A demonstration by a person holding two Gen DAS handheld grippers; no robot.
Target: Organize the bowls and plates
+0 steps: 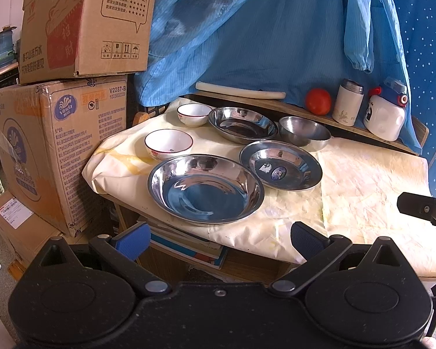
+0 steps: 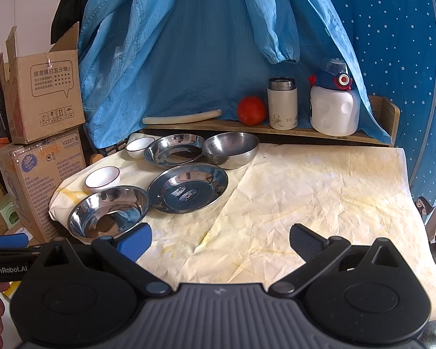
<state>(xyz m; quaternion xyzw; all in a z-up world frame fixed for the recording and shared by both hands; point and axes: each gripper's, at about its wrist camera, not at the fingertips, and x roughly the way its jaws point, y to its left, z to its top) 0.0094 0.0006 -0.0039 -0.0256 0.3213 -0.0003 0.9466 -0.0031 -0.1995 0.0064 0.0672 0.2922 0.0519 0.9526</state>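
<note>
Left gripper [image 1: 219, 240] and right gripper [image 2: 220, 240], jaws spread and empty, hover at the near edge of a paper-covered surface [image 2: 319, 192] where three steel plates [image 1: 205, 189], a steel bowl [image 1: 303, 132] and two white bowls [image 1: 168, 144] sit clustered on its left.

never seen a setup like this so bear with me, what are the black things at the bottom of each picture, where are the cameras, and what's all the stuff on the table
No robot here: a person holds a hand tool with a two-finger claw in each hand. Each picture comes from a camera on one tool, looking forward along its fingers. The black shapes are the left claw and the right claw, both open and holding nothing.

On the cream cloth-covered table lie three shiny steel plates: a large near one, one with stickers and a far one. There is also a deep steel bowl and two white bowls with red rims.

On the wooden shelf behind stand a red tomato, a white flask and a white bottle with a blue cap.
</note>
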